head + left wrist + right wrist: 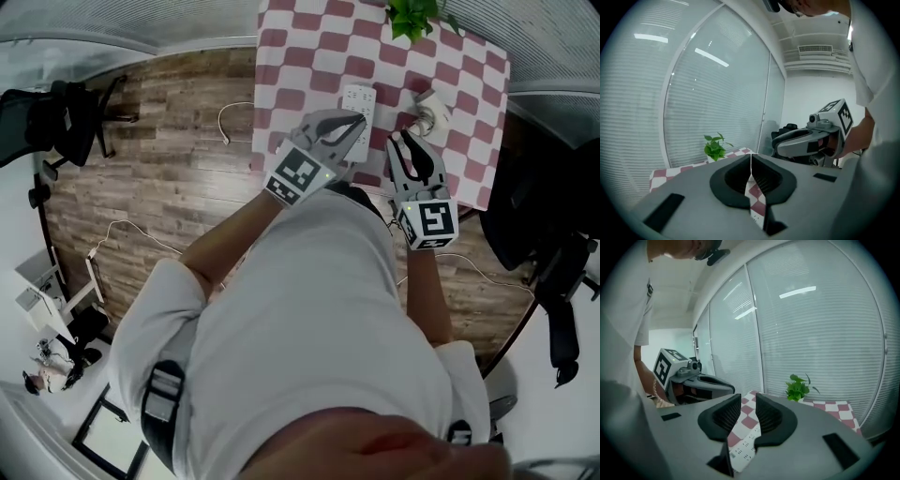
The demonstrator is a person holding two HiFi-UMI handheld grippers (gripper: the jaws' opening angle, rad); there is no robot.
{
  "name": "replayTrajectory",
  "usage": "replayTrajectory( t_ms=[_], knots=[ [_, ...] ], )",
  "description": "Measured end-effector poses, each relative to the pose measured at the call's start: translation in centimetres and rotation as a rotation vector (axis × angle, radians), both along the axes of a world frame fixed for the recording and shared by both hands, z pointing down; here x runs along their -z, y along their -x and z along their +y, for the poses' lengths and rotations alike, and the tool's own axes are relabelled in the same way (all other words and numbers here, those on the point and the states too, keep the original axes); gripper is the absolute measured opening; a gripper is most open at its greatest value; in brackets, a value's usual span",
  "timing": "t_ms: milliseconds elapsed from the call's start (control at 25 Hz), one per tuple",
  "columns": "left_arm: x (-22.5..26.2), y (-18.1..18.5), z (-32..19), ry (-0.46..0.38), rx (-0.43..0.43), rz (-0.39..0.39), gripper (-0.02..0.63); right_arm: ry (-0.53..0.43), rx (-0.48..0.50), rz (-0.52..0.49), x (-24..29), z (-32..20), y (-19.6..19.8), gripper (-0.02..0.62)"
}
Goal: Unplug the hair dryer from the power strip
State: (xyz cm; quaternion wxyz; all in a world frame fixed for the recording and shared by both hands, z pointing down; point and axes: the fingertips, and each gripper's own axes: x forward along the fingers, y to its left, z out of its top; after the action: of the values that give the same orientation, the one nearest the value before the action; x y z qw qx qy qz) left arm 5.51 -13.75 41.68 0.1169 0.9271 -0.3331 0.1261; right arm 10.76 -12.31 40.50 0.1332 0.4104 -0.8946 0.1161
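The left gripper (751, 159) has its jaws pressed together with nothing between them. The right gripper (748, 401) holds its jaws a narrow gap apart, also empty (through that gap the white power strip (743, 448) shows on the cloth below). Both hang side by side in the air over the near part of a red-and-white checked tablecloth (478, 84), pointing toward it and touching nothing. In the head view the power strip lies near the middle of the cloth, just beyond the left gripper's tips. The hair dryer (433, 108), small and white, lies to its right, near the right gripper's tips; whether its plug sits in the strip I cannot tell. A green plant (412, 17) stands at the cloth's far edge.
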Motion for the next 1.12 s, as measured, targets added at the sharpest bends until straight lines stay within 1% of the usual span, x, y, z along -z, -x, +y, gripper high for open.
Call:
replayTrajectory(
  t_ms=[120,280,520,760,960,1120],
  knots=[
    [3.2,-0.2,0.7,-0.040,0.000,0.054,0.034,-0.054,-0.004,-0.039,3.4,-0.2,0.5,0.097],
    [7.2,-0.2,1.0,-0.102,-0.002,0.115,0.034,-0.117,0.022,-0.084,7.6,0.0,1.4,0.080],
    [13.5,0.1,1.2,-0.191,0.000,0.194,0.034,-0.166,0.035,-0.120,13.0,-0.2,1.9,0.060],
    [16.9,-0.7,2.2,-0.229,-0.024,0.226,0.032,-0.199,0.060,-0.135,16.4,-0.2,2.4,0.044],
    [18.9,-0.4,1.9,-0.237,-0.006,0.244,0.034,-0.219,0.072,-0.161,18.3,-0.1,2.8,0.031],
    [19.5,-0.1,1.7,-0.250,-0.001,0.247,0.032,-0.228,0.079,-0.160,18.8,-0.1,3.0,0.031]
  ],
)
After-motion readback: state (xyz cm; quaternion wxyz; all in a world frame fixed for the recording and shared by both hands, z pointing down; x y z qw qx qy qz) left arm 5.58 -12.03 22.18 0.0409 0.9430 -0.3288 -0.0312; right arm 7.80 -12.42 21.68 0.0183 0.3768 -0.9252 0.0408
